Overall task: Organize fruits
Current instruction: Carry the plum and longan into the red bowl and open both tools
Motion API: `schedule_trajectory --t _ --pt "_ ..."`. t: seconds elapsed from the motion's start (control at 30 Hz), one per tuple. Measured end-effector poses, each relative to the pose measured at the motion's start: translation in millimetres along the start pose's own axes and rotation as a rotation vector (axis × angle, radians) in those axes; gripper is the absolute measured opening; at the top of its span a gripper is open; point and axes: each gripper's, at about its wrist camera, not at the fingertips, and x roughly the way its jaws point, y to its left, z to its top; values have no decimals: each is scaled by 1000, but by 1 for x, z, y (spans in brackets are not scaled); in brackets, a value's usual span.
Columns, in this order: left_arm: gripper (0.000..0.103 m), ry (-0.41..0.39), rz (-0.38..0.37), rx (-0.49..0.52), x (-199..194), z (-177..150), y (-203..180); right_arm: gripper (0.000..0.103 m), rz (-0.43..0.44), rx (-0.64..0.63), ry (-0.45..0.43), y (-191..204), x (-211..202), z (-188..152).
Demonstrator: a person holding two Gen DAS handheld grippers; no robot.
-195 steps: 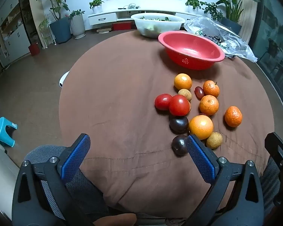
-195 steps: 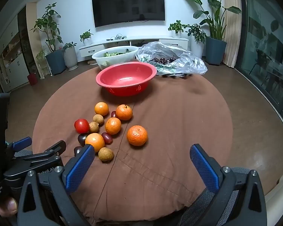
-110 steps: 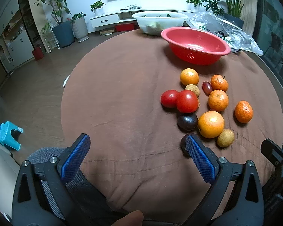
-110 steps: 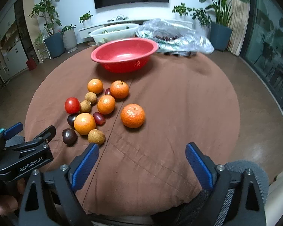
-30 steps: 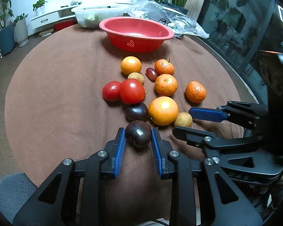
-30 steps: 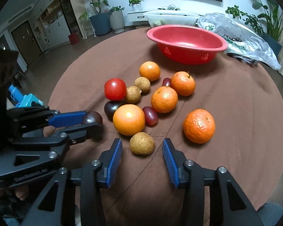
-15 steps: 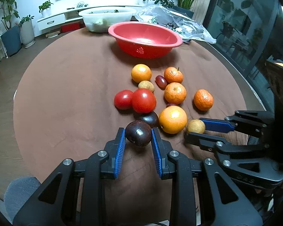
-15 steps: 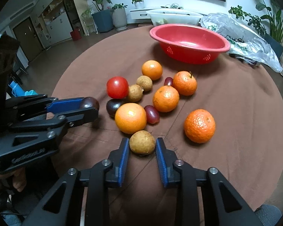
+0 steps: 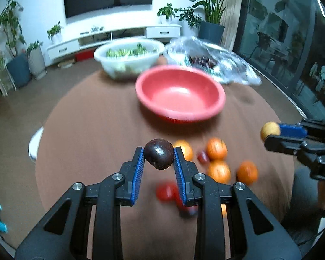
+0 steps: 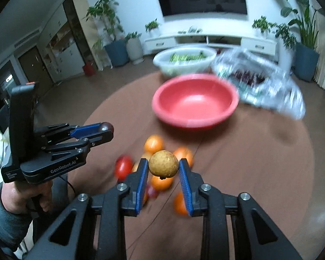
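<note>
My left gripper (image 9: 158,155) is shut on a dark purple plum (image 9: 158,154) and holds it above the brown table. My right gripper (image 10: 163,166) is shut on a tan round fruit (image 10: 163,166), also lifted. The empty red bowl (image 9: 179,94) stands ahead of both and also shows in the right wrist view (image 10: 195,100). Oranges (image 9: 216,148) and red tomatoes (image 9: 165,191) lie blurred on the cloth below. The right gripper with its tan fruit (image 9: 270,130) shows at the right edge of the left wrist view. The left gripper with the plum (image 10: 106,126) shows at the left of the right wrist view.
A white bowl of greens (image 9: 129,57) stands behind the red bowl. A clear plastic bag of dark fruit (image 9: 210,62) lies at the back right. The round table (image 9: 93,130) has a brown cloth. Potted plants and a TV cabinet stand beyond it.
Both grippers have lifted their fruits off the table and moved forward toward the red bowl. The views now tilt up and the fruits below are blurred.
</note>
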Motion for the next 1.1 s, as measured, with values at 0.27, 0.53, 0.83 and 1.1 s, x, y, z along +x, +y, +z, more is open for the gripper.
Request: schedule_trajectory --t 0.27,0.53,0.83,1.1 --pt "26 67 11 113 78 94 -14 32 -71 -46 33 -36 51 83" --pt "26 189 14 156 157 110 -14 32 -68 -22 140 -70 116 107" --pt "26 237 38 187 197 104 -19 32 -128 -75 226 -73 158 97" --pt "27 238 32 194 200 103 -23 36 -187 -128 216 -71 163 91"
